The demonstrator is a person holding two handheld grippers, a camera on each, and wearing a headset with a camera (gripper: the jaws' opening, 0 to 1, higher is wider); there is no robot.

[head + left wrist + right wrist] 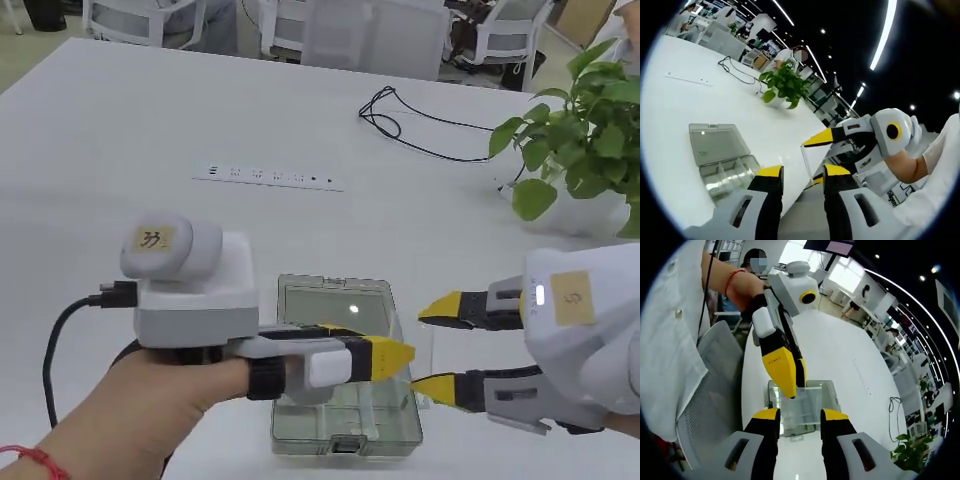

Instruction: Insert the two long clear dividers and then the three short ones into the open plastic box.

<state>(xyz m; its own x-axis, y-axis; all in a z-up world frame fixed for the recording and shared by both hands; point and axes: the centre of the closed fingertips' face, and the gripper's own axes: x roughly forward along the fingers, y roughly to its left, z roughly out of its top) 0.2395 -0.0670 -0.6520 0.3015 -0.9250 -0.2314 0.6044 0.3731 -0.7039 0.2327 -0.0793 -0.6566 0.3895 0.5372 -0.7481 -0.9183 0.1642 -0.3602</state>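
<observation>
Head view: open plastic box (345, 440) sits at 6 o'clock on white table (150, 120). Right gripper (430, 347), at box's 3 o'clock, pinches a clear divider (809, 161) btwn its jaws. Left gripper (803, 171) is over the box, jaws apart, empty.

Left hand-held gripper (400, 352) and right hand-held gripper (424, 348): white-grey housings, black jaws, yellow tips, tan labels (152, 239). Black cable (55, 340). Red wrist cord (25, 457); white sleeve (940, 160).

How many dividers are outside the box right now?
1. The clear divider sits between the right gripper's jaws, beside the open box. Others may lie outside these views.
</observation>
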